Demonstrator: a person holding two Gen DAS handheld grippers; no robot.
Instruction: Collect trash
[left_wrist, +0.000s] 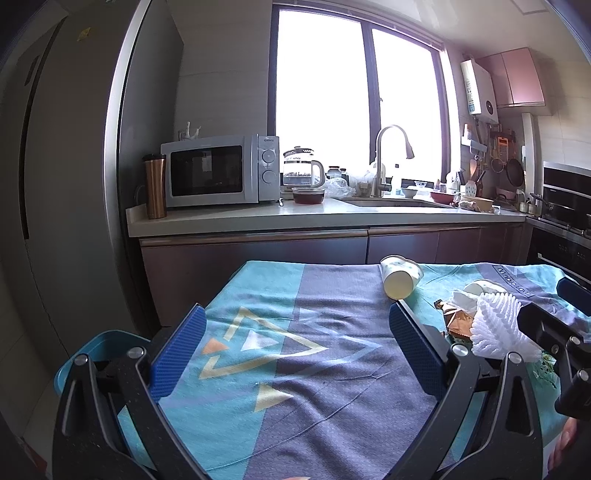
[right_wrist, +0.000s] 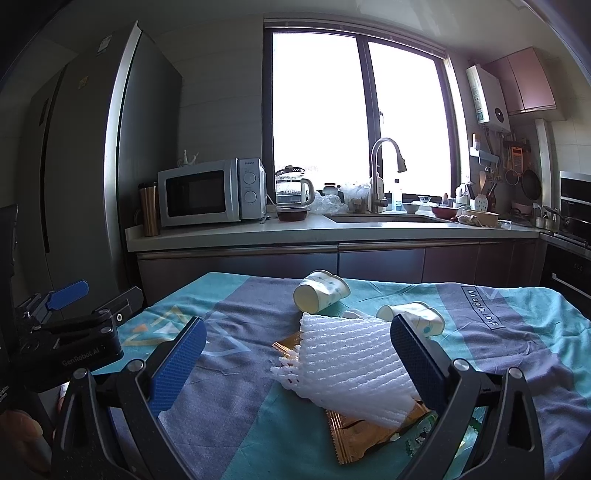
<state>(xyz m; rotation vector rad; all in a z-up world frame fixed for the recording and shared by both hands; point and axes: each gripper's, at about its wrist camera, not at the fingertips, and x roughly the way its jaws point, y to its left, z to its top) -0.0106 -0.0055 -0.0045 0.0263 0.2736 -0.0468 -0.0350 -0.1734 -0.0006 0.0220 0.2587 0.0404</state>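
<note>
A white foam net sleeve lies on a gold snack wrapper on the table's teal and grey cloth. A tipped paper cup lies behind it, and a second tipped cup lies to the right. My right gripper is open, its blue pads either side of the foam sleeve, not touching it. My left gripper is open and empty over bare cloth. In the left wrist view the cup, the foam sleeve and the wrapper sit to the right.
A teal bin shows by the table's left edge. Beyond the table stands a kitchen counter with a microwave, a kettle and a sink tap. A tall fridge stands on the left.
</note>
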